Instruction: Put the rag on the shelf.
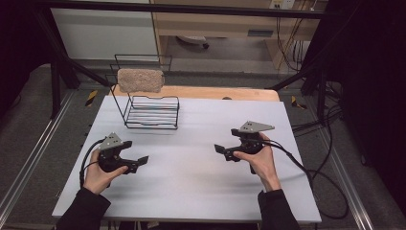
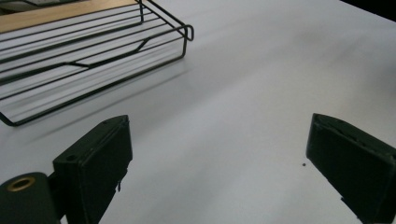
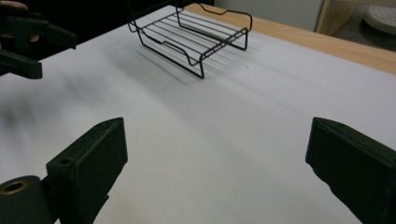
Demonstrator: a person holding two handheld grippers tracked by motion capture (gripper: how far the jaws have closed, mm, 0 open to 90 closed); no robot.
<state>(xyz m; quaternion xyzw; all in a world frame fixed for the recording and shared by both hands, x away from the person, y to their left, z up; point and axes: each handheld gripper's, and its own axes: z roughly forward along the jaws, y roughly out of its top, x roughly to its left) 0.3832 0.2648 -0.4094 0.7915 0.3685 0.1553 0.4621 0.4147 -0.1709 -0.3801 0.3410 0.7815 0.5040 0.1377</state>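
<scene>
Beyond open left gripper (image 2: 217,154) jaws: wire rack (image 2: 84,56), seemingly untouched.

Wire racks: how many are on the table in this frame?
1. The black wire rack stands at the table's far left, ahead of the left gripper, with a beige sponge-like block perched on its tall back.

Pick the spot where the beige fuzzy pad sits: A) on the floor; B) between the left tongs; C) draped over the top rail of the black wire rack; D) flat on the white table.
C: in the high view the beige pad hangs over the upper rail of the wire rack.
</scene>
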